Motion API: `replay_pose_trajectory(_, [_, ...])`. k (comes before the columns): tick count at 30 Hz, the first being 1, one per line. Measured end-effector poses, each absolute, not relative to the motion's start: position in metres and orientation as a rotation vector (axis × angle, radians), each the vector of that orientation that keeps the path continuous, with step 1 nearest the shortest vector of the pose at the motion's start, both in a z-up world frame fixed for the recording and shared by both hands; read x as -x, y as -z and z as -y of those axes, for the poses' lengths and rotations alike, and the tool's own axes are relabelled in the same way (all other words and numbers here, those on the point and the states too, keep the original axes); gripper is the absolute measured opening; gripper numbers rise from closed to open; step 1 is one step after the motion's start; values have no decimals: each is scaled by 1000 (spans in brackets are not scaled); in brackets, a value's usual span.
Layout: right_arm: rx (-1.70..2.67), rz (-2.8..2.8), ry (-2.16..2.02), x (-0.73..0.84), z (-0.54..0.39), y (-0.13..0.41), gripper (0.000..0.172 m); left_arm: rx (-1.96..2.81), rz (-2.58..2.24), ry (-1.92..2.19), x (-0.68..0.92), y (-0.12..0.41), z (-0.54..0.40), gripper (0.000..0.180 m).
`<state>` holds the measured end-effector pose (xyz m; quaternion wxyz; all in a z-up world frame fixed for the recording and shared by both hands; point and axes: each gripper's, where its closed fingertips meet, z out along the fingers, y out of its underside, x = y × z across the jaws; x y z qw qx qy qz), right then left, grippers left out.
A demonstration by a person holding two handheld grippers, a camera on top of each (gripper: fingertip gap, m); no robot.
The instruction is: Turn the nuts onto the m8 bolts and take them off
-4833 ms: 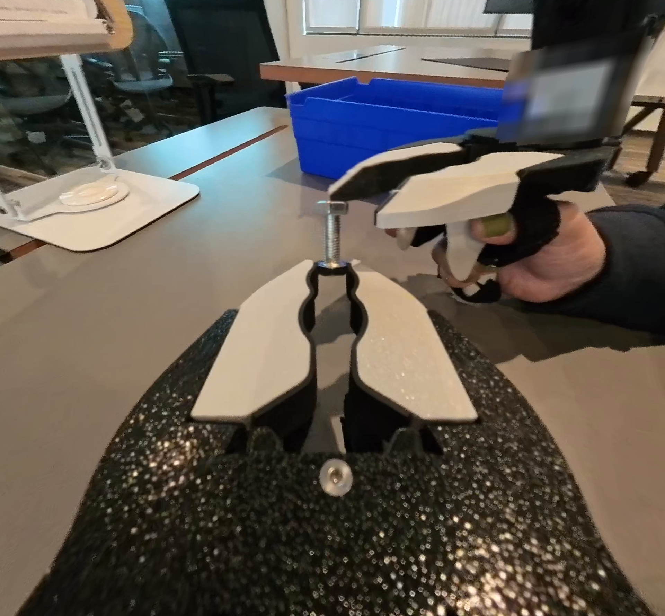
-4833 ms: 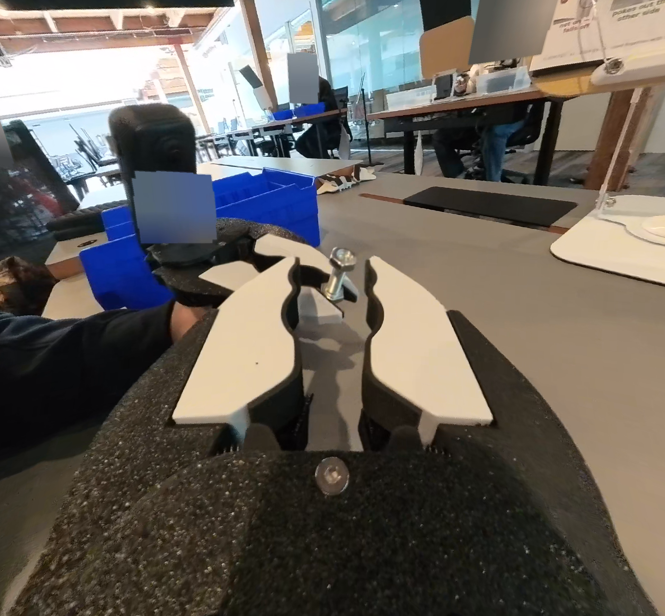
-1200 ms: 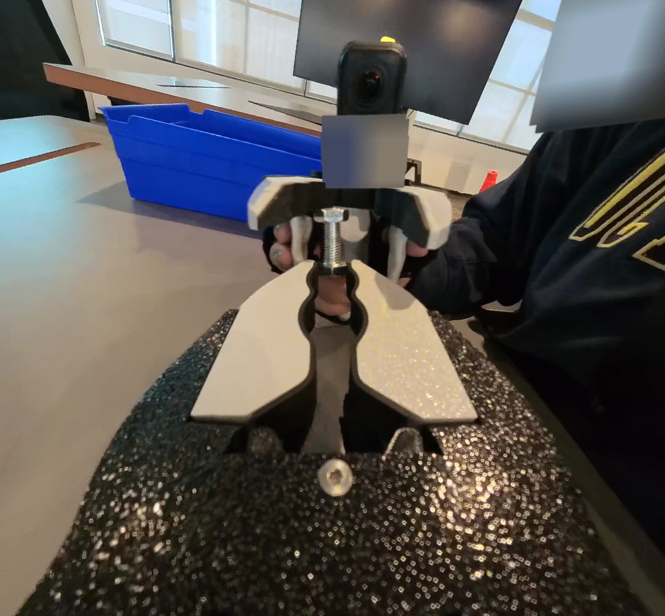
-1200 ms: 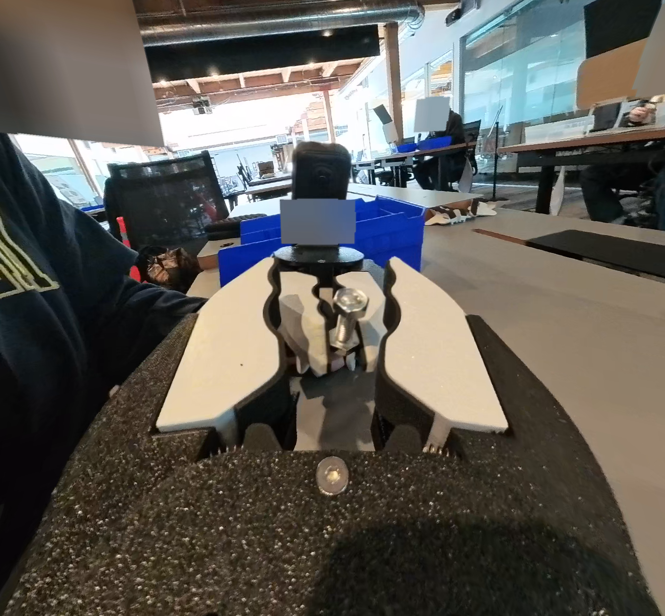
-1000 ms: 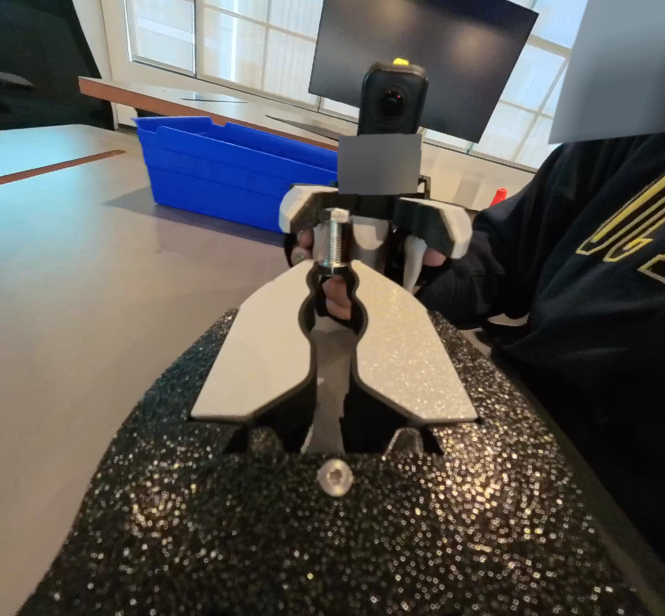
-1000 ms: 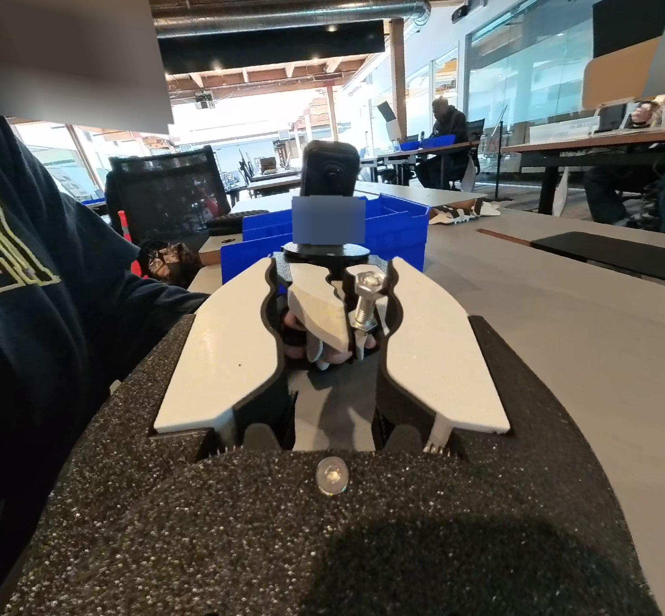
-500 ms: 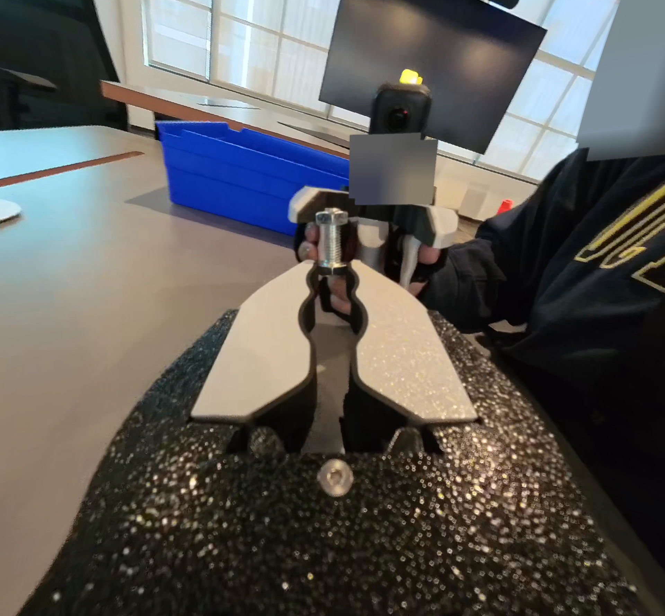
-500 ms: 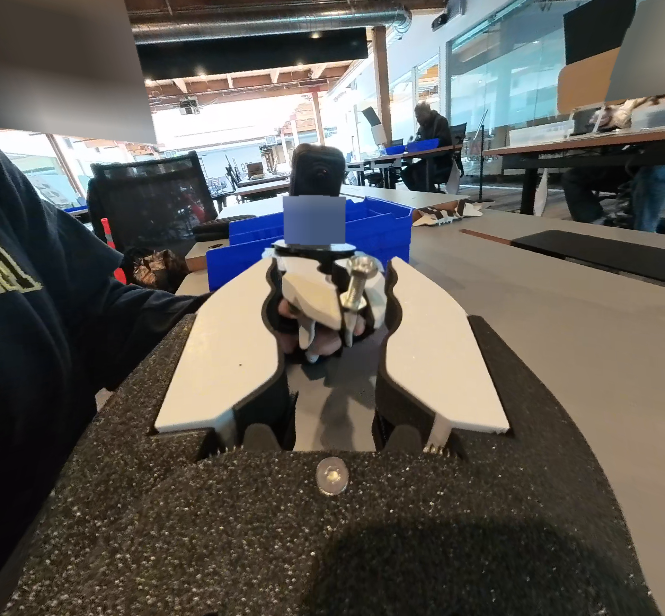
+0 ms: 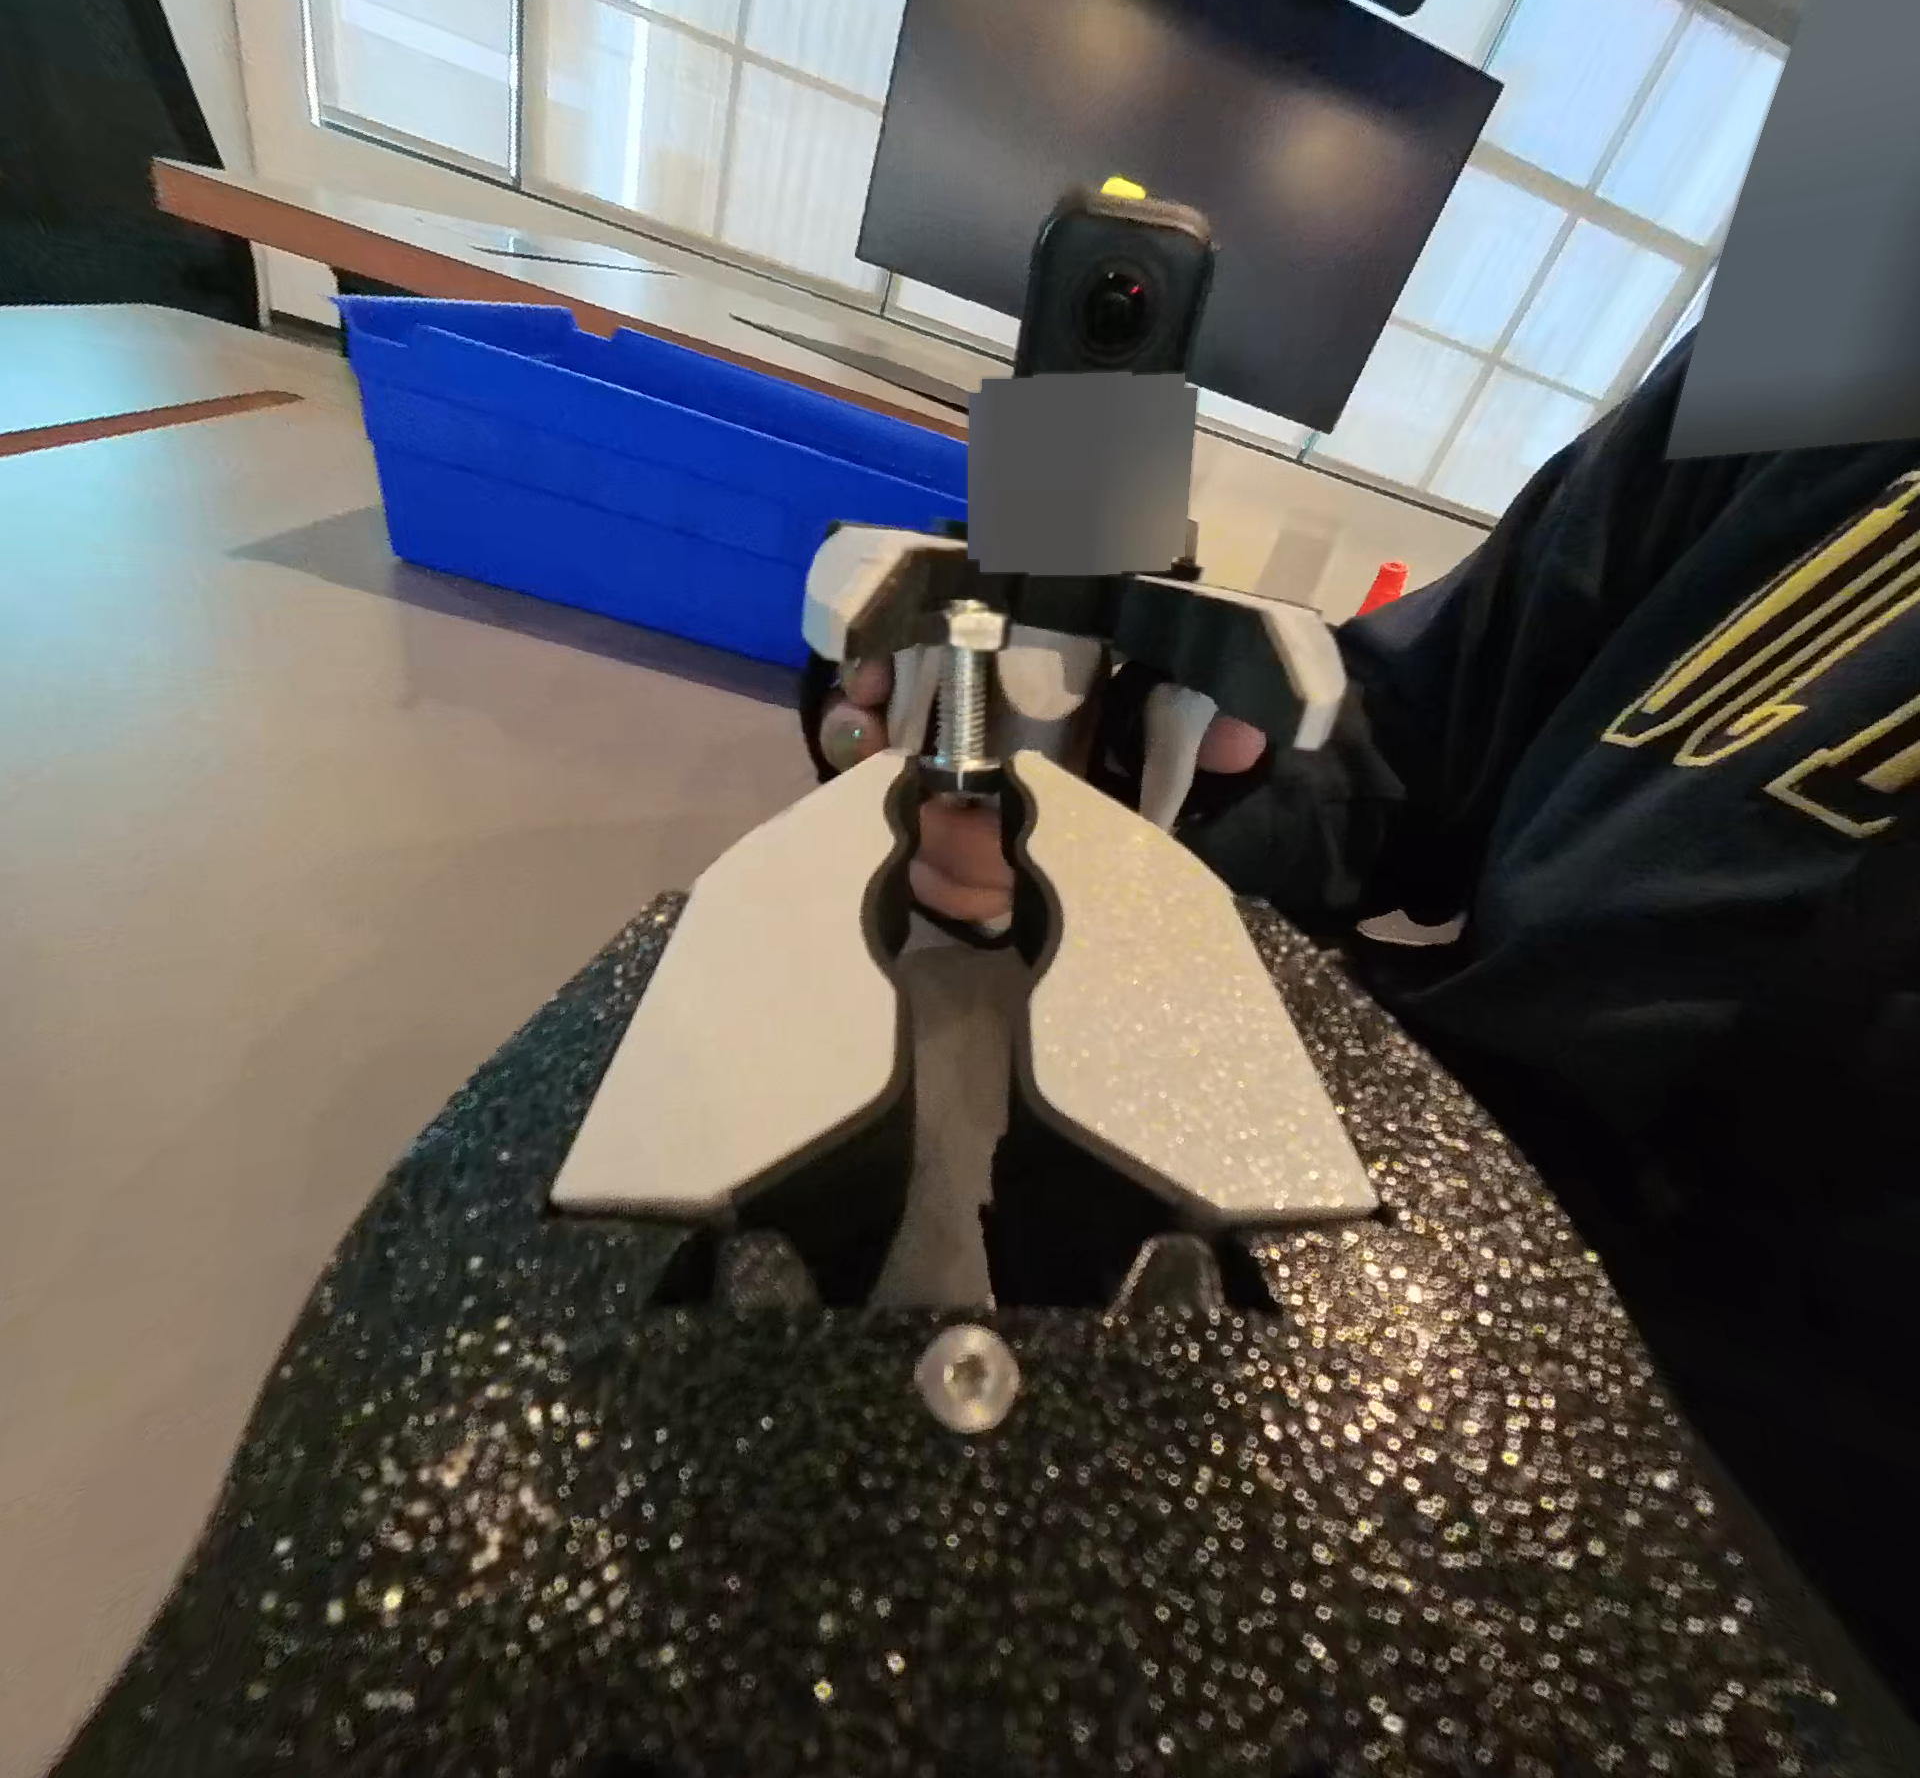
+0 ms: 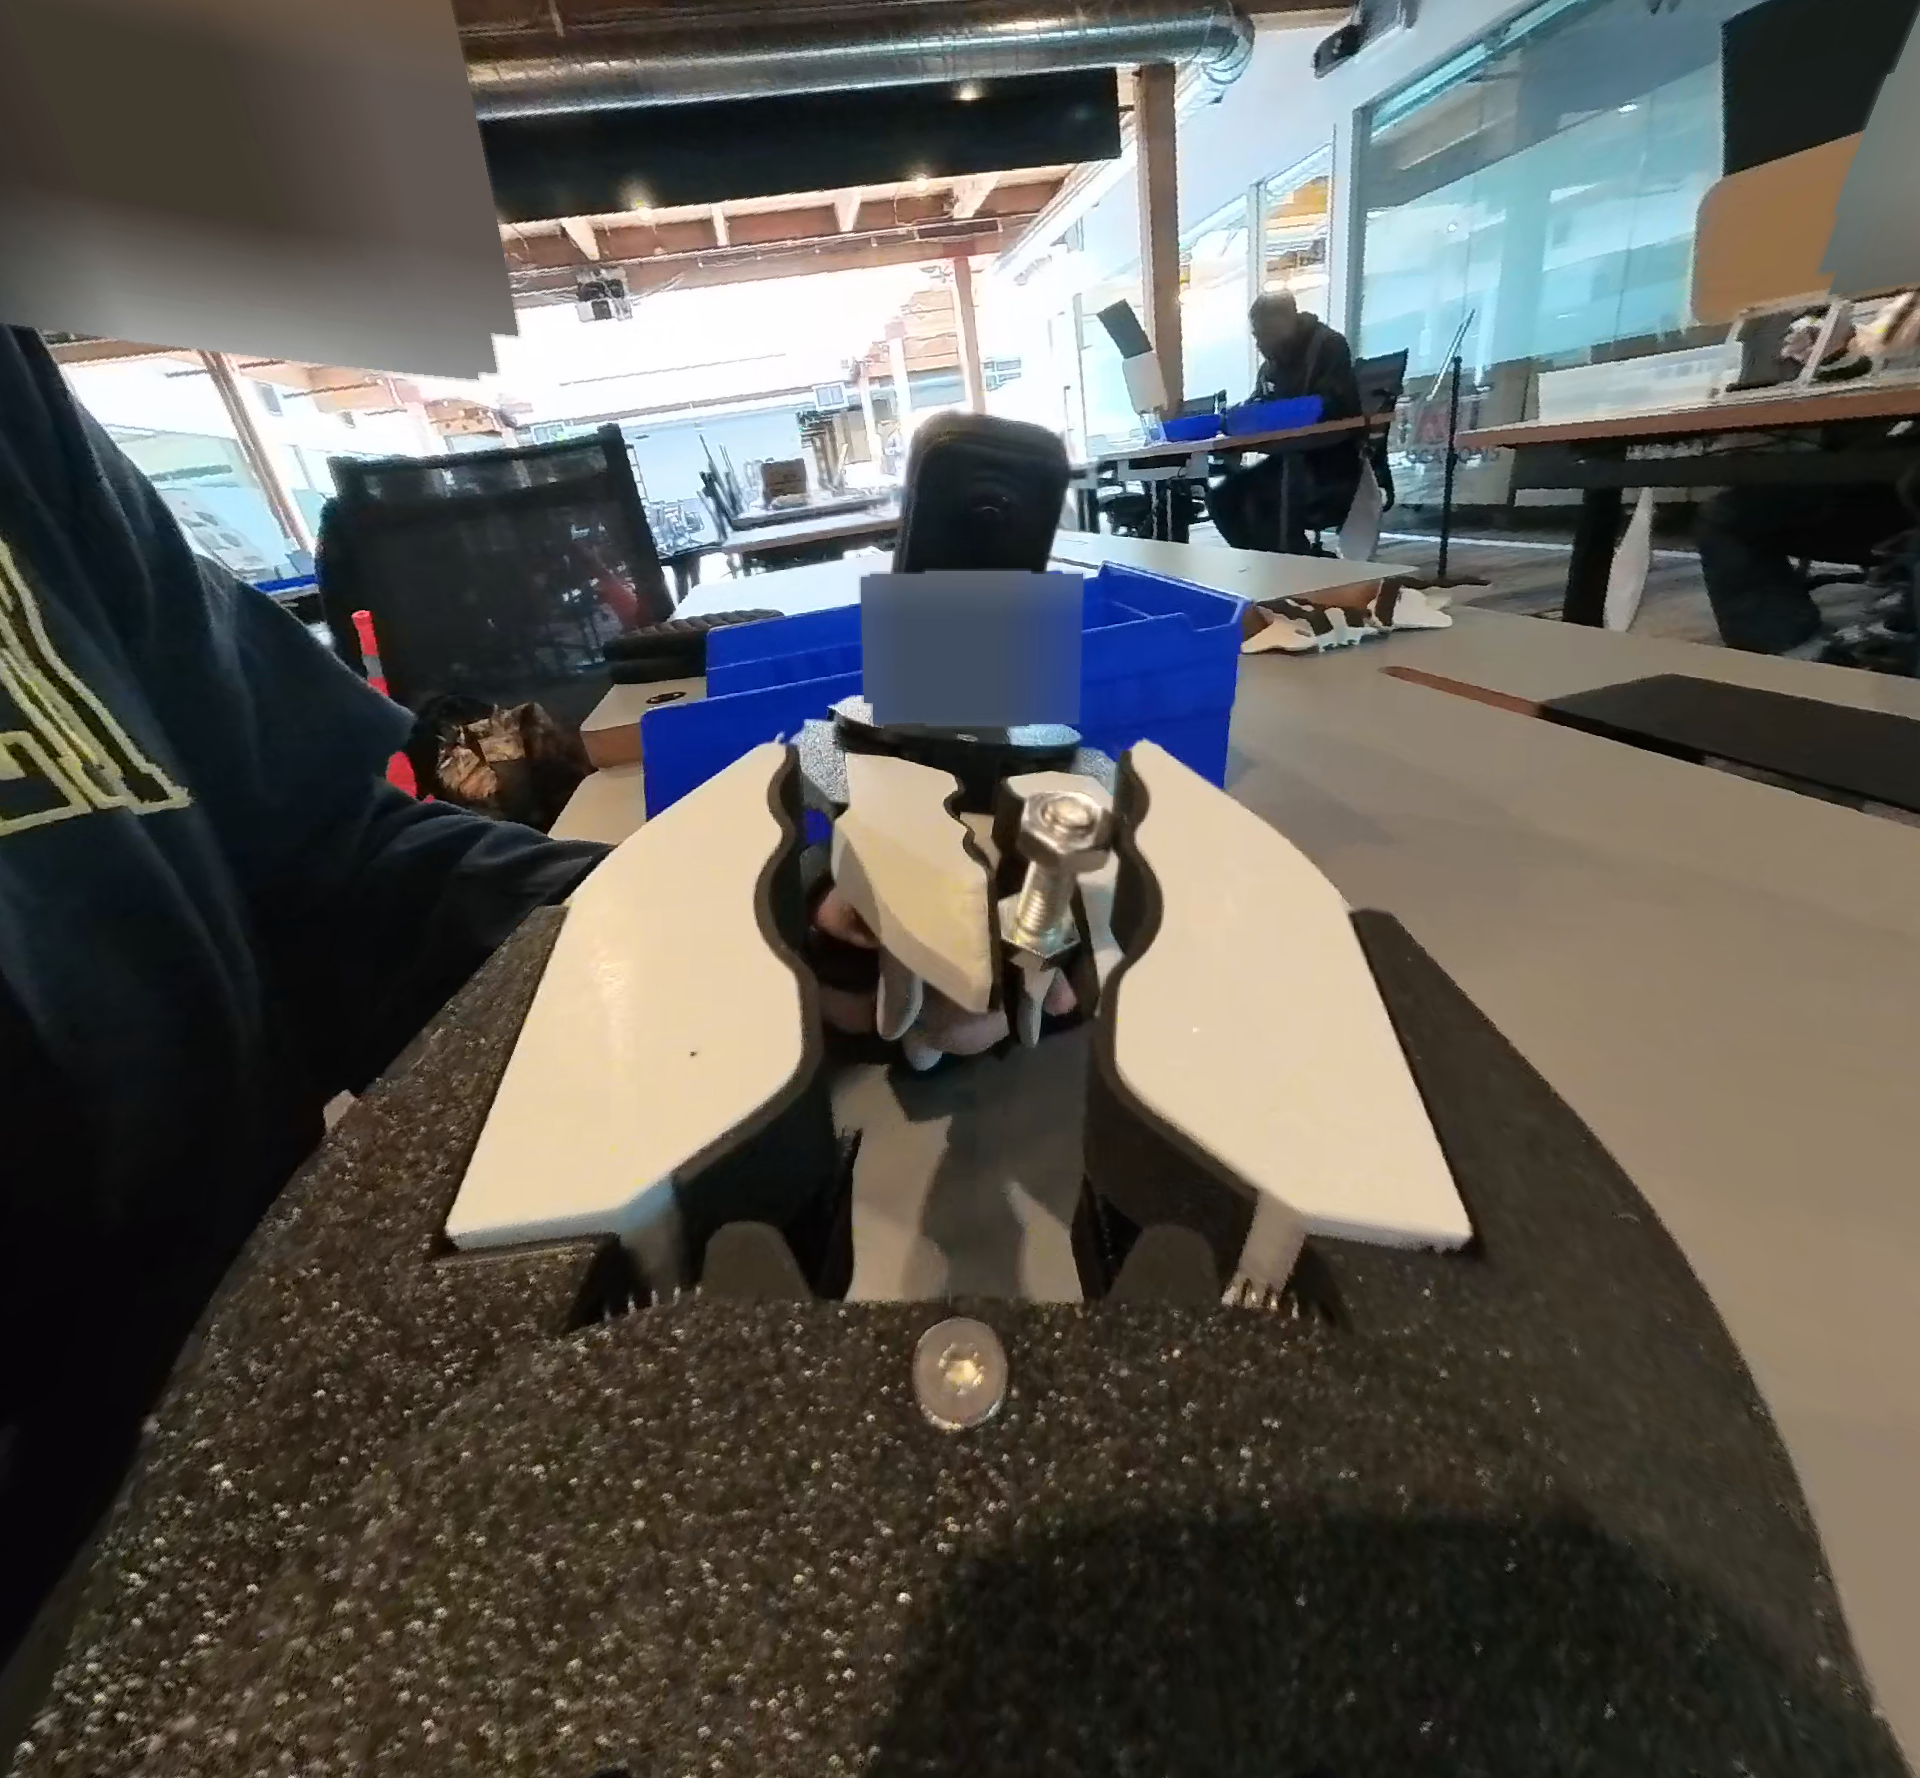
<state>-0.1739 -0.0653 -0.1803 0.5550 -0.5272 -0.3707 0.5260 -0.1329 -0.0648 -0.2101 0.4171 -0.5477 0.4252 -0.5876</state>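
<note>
The left hand-held gripper (image 9: 961, 778) is clenched on the nut (image 9: 960, 774) at the lower end of the bolt (image 9: 966, 700), holding the bolt upright in the air above the bench (image 9: 260, 793), so its hex head is offered upward. The right hand-held gripper (image 10: 956, 809) faces it with fingers spread wide and gripping nothing, its right finger (image 10: 1226, 897) just beside the bolt's head. Judging by this, it is lining up to clamp the head and turn it against the held nut.
</note>
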Motion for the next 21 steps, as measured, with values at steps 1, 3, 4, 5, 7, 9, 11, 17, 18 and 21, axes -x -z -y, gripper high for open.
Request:
replay_pose_trajectory(1, [1250,868,-1245,173,64,181,56,1376,-1062,1467,134,210,63,14])
replay_pose_trajectory(3, [1249,851,-1248,171,62,180,56,1376,-1033,1458,138,209,59,14])
replay_pose_trajectory(4, [1252,849,-1246,171,61,180,55,1377,-1018,1459,141,208,56,14])
replay_pose_trajectory(5, [1254,844,-1242,170,60,180,55,1378,-1001,1458,143,207,54,14])
replay_pose_trajectory(7, [1256,833,-1239,168,58,180,53,1381,-975,1453,147,206,50,14])
replay_pose_trajectory(9, [1261,818,-1230,167,56,180,53,1382,-969,1457,149,205,49,14])
replay_pose_trajectory(11, [1268,817,-1216,167,55,181,54,1382,-1002,1464,145,206,53,14])
replay_pose_trajectory(17, [1254,863,-1236,174,63,181,55,1380,-1149,1497,127,214,76,14])
replay_pose_trajectory(18, [1251,874,-1240,175,65,181,55,1378,-1158,1500,125,215,78,14])
replay_pose_trajectory(21, [1238,907,-1249,178,70,182,53,1375,-1145,1505,125,214,77,14])
